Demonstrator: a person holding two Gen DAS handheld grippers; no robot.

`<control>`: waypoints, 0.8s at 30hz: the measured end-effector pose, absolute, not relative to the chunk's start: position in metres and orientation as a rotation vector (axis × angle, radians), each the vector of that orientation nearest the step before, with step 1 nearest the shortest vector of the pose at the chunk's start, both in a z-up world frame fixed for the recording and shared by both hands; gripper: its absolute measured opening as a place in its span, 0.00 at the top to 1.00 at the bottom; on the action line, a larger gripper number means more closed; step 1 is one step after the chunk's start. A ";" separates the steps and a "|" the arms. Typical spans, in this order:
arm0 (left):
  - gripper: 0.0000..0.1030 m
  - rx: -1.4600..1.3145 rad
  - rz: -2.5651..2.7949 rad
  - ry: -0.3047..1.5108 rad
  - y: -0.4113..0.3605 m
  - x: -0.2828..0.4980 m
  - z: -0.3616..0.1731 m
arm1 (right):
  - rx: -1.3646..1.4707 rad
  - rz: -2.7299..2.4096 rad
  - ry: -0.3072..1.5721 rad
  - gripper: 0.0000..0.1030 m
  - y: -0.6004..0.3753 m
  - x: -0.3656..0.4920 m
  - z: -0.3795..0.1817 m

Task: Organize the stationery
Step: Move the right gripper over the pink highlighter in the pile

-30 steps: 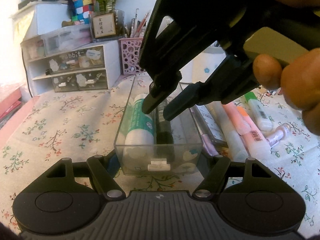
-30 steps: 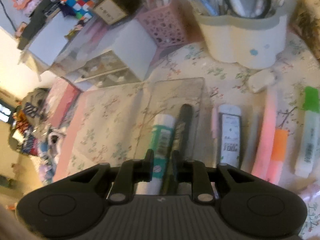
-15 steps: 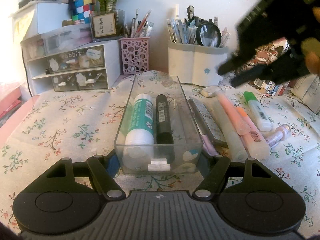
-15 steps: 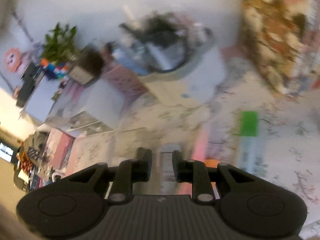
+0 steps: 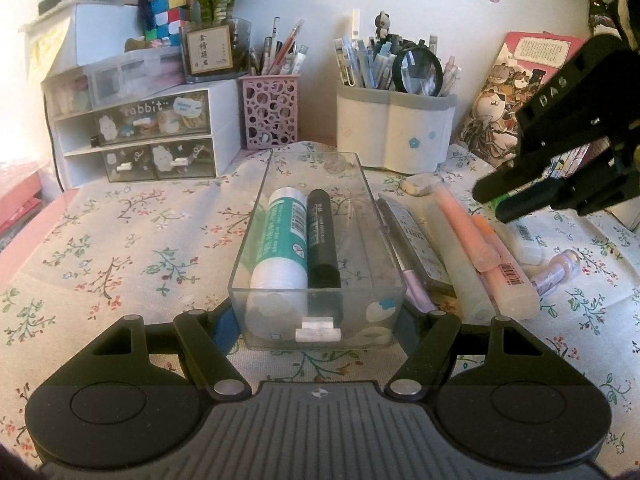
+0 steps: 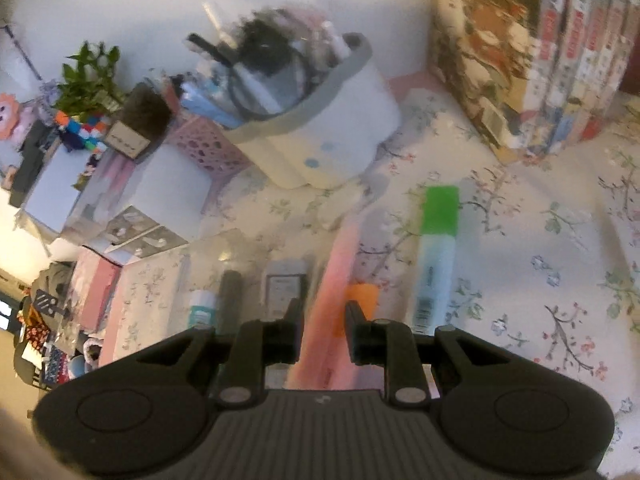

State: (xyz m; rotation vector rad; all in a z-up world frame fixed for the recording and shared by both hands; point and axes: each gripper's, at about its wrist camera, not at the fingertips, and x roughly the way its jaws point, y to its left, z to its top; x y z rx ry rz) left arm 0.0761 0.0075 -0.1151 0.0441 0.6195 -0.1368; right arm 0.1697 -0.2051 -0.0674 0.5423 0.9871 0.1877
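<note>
Since a second ago our right gripper point(image 5: 496, 206) has left the clear tray point(image 5: 256, 256) and hovers, narrowly parted and empty, over the pink highlighter point(image 6: 340, 264). Nearest us, our left gripper point(image 5: 318, 322) clamps the tray's near end, glue stick point(image 5: 282, 236) and black marker point(image 5: 322, 236) lying inside.

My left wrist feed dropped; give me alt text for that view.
The left gripper clamps the near end of a clear tray holding a teal glue stick and black marker. Highlighters lie right of it, under the empty right gripper.
</note>
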 end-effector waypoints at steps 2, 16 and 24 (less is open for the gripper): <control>0.30 0.044 -0.137 0.619 0.008 0.076 -0.115 | 0.554 0.172 0.994 0.88 -0.211 0.169 -0.069; 0.30 0.042 -0.138 0.620 0.007 0.076 -0.116 | 0.618 0.176 1.024 0.88 -0.221 0.165 -0.083; 0.30 0.042 -0.138 0.620 0.007 0.076 -0.116 | 0.502 0.171 0.976 0.85 -0.208 0.180 -0.064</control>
